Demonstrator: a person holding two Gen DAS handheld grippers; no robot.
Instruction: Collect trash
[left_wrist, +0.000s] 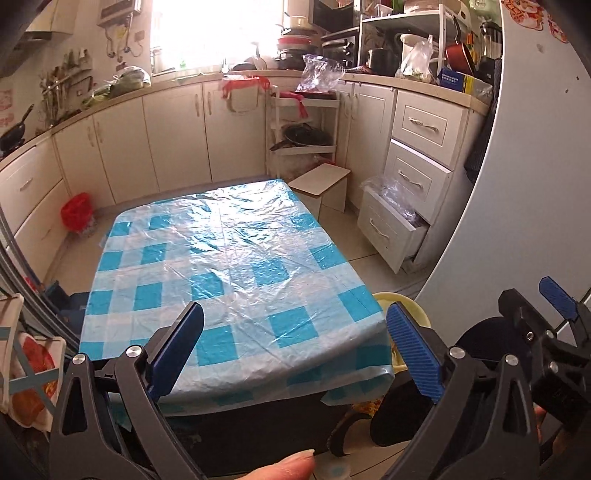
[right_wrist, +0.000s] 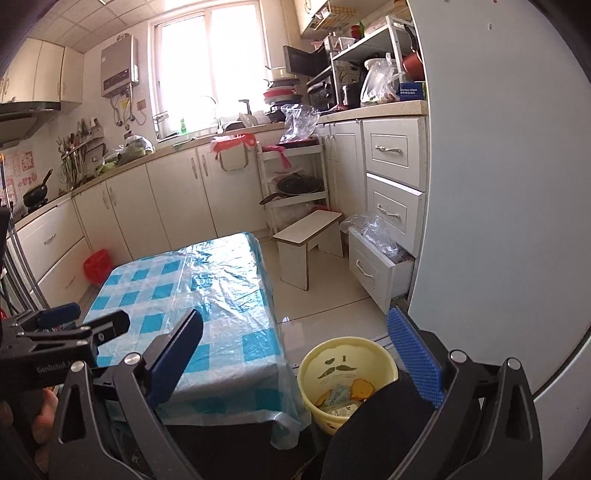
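A low table with a blue-and-white checked plastic cover (left_wrist: 229, 266) stands in front of me; it also shows in the right wrist view (right_wrist: 207, 306). A pale yellow trash bin (right_wrist: 347, 373) with wrappers inside sits on the floor at the table's right front corner; its rim peeks out in the left wrist view (left_wrist: 404, 306). My left gripper (left_wrist: 295, 354) is open and empty over the table's near edge. My right gripper (right_wrist: 295, 362) is open and empty above the gap between table and bin. The right gripper also shows in the left wrist view (left_wrist: 546, 314).
A white fridge wall (right_wrist: 498, 221) stands close on the right. An open white drawer (right_wrist: 373, 269) holds plastic bags. A small white stool (right_wrist: 306, 240) stands beyond the table. A red bag (right_wrist: 96, 266) lies by the left cabinets. Counters are cluttered.
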